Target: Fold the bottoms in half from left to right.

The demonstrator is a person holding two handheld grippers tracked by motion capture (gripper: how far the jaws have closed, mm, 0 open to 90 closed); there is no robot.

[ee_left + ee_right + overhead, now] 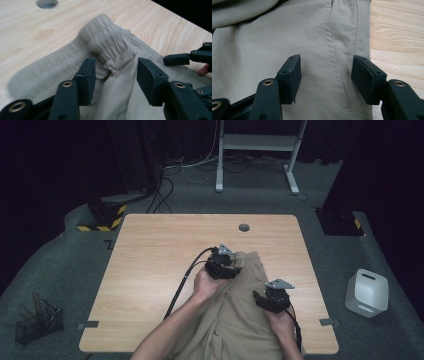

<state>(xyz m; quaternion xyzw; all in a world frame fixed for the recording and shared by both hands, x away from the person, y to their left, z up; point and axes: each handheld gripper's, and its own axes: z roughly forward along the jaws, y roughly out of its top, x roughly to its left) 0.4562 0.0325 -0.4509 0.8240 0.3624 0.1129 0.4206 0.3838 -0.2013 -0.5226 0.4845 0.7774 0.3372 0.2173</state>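
Observation:
Beige trousers [235, 315] lie on the wooden table [160, 260], running from its middle down to the near edge. Their gathered elastic waistband [105, 40] is bunched up at the far end. My left gripper [234, 268] is at that waistband, open, and a loose ridge of cloth [117, 67] rises between its jaws [116, 75] without being pinched. My right gripper [264, 300] hovers over the trousers' right edge, open, with a stitched seam [332, 50] running between its jaws [325, 75]. In the left gripper view the right gripper [185, 58] shows at the right edge.
A round cable hole [244, 227] sits near the table's far edge. On the floor stand a white container [366, 292] to the right, a wire basket [39, 322] to the left, a yellow-black striped base [102, 217] and a white desk frame [257, 142] behind.

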